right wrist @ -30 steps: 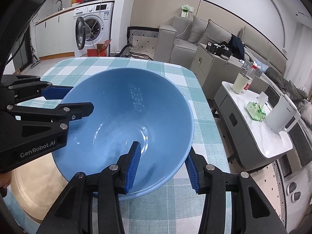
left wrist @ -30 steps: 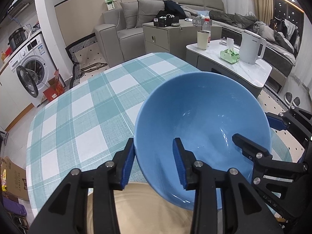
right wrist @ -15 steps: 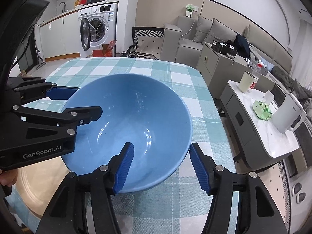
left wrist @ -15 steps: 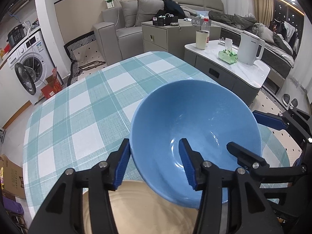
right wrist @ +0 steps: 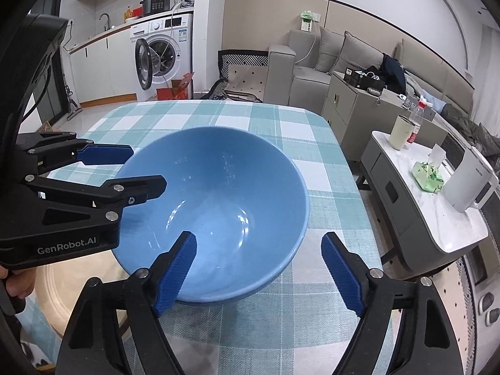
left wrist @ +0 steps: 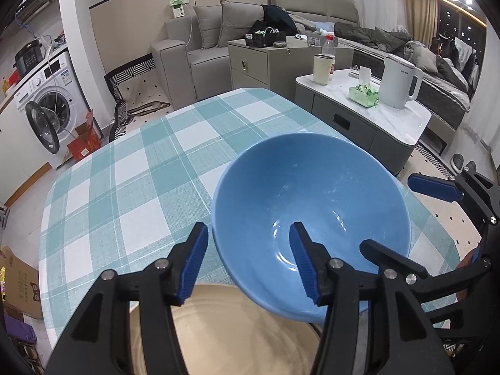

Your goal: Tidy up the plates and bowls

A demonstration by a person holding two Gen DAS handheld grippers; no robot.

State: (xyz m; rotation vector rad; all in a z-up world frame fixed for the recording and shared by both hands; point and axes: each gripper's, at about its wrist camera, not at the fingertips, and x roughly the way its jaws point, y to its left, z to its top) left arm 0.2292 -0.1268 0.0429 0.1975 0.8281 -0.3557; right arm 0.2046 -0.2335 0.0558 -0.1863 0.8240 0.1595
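Behind the table sit a grey sofa and a washing machine (right wrist: pixel 159 50) with its door hanging open. On the table lies a blue and white checked cloth (left wrist: pixel 131 187).

At the near left corner of the table rests a flat tan plate (left wrist: pixel 225 328). Above it is the left gripper (left wrist: pixel 248 262). Its jaws are spread apart, one pad outside the big blue bowl (left wrist: pixel 312 218) and one inside, over the left rim. They don't seem to be squeezing it.

The bowl sits in the middle of the near edge, right side up. Its left side hangs over the plate, and I cannot tell if it touches the plate.

The right gripper (right wrist: pixel 259 272) is spread wide too. One pad is inside the bowl and the other is out over the cloth, well off the bowl wall. So neither gripper holds the bowl now.

I think both grippers straddle opposite rims because the bowl is big and slippery. It likely belongs on the plate, and it looks only partly there.
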